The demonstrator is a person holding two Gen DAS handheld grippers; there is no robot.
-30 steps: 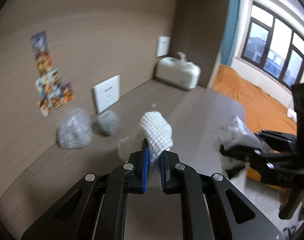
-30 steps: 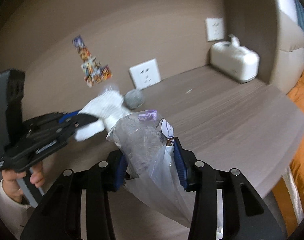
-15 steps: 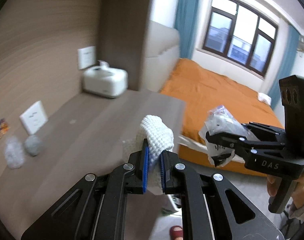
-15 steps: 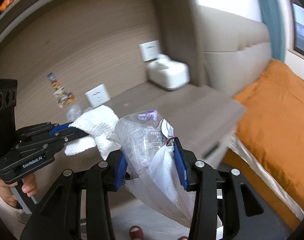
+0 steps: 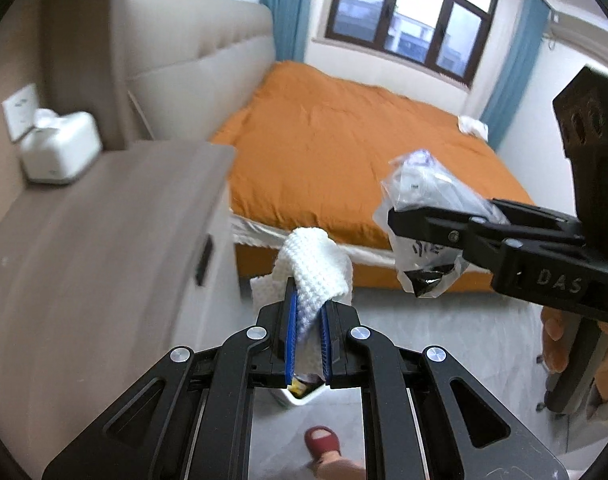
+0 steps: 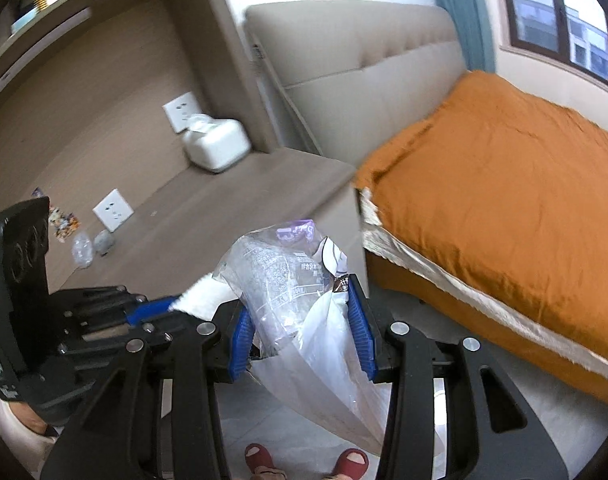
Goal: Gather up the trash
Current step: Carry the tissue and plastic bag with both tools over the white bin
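Observation:
My left gripper (image 5: 307,316) is shut on a crumpled white paper towel (image 5: 316,268), held in the air past the desk's end, above the floor. My right gripper (image 6: 301,312) is shut on a crumpled clear plastic wrapper (image 6: 287,280) with printed text; it shows in the left wrist view (image 5: 424,208) at right, level with the towel. A white bin (image 5: 304,396) with something yellow inside sits on the floor right below the left gripper, mostly hidden by it. A clear plastic wad (image 6: 82,250) and a grey ball (image 6: 104,242) lie on the desk by the wall.
The wooden desk (image 5: 103,240) is at left, with a white tissue box (image 5: 59,152) at its far end. An orange bed (image 5: 356,148) fills the space ahead. The person's red slippers (image 6: 259,456) stand on the grey floor below.
Both grippers have swung right, away from the desk and out over the floor beside the bed, each still holding its piece. The bin has come into view under the left gripper.

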